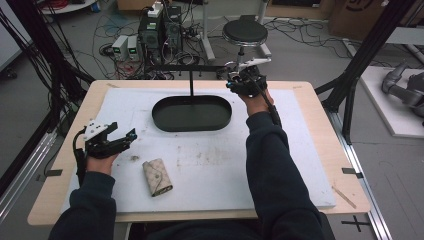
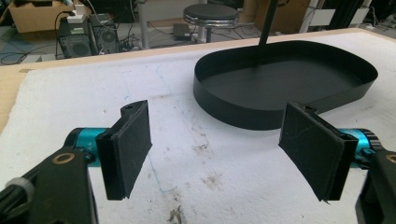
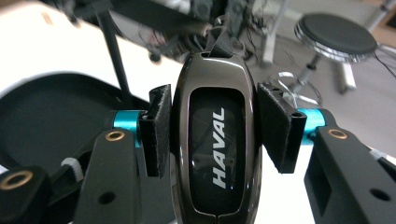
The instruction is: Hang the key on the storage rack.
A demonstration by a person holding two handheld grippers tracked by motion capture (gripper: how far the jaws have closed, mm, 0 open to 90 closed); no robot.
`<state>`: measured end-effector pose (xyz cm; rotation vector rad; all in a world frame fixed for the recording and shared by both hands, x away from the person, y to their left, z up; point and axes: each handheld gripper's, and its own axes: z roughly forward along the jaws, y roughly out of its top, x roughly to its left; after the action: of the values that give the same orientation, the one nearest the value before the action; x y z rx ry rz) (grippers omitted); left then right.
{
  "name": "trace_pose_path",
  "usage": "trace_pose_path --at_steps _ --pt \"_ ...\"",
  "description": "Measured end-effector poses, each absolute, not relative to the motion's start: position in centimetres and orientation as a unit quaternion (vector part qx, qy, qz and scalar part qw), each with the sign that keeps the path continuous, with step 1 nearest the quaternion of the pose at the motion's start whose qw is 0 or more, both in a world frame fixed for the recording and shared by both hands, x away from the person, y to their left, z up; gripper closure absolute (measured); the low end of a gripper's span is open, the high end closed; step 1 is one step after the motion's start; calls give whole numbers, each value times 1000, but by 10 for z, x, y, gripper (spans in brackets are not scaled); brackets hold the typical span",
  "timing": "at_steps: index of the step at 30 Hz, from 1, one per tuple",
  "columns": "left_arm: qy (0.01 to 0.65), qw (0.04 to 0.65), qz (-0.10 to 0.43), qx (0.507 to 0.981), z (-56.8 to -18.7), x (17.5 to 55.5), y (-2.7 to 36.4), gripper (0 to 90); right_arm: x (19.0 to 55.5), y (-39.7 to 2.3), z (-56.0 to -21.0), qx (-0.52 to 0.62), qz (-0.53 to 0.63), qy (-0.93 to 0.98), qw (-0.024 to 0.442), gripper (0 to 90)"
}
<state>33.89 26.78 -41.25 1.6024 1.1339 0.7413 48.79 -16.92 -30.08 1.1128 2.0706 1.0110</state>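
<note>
A glossy dark car key fob [image 3: 215, 140] marked HAVAL sits upright between the pads of my right gripper [image 3: 215, 122], which is shut on it. In the high view that right gripper [image 1: 245, 81] is raised near the table's far edge, just right of the black oval tray [image 1: 165, 124]. My left gripper [image 1: 125, 131] hovers low over the white mat [image 1: 225, 170] at the left, open and with nothing in it. In its own view the left gripper [image 2: 217, 149] has its pads [image 2: 133, 140] wide apart and faces the tray [image 2: 280, 84]. A beige patterned key pouch [image 1: 157, 176] lies on the mat near the front.
A thin black post [image 1: 191, 82] rises from the tray's far side. The mat is stained in the middle. Behind the table stand a round stool [image 1: 245, 32], computers and many cables on the floor. Black frame struts flank the table.
</note>
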Motion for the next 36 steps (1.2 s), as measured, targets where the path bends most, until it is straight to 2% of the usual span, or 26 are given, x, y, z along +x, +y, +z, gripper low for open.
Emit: trace_pose_path --at_steps 4,9,13,16,19,21,25,27,29,31,36 --pt "468 498 306 663 -413 339 268 248 493 -165 -320 420 353 787 282 494" --pt "468 499 306 662 -412 339 268 248 503 -160 -350 435 353 791 245 493" --pt "469 498 306 662 -413 339 268 248 506 -152 -363 440 365 784 243 489" --pt "468 499 305 662 -413 339 268 248 509 -151 -369 448 366 784 226 484" --pt "465 502 304 663 -412 338 268 248 505 -152 -369 446 374 778 235 463" --pt "461 505 304 664 -412 338 268 247 501 -158 -368 446 381 774 241 447" --pt "460 511 300 661 -412 338 266 247 493 -178 -363 450 392 778 198 409" --pt "460 512 299 661 -412 338 265 247 483 -190 -361 430 401 782 207 404" --pt "460 512 298 661 -411 338 265 247 474 -202 -358 425 387 792 207 332" --pt "461 515 298 658 -411 337 265 247 465 -213 -356 420 379 801 196 310" --pt "465 516 300 654 -410 336 266 248 430 -245 -358 397 376 807 225 259"
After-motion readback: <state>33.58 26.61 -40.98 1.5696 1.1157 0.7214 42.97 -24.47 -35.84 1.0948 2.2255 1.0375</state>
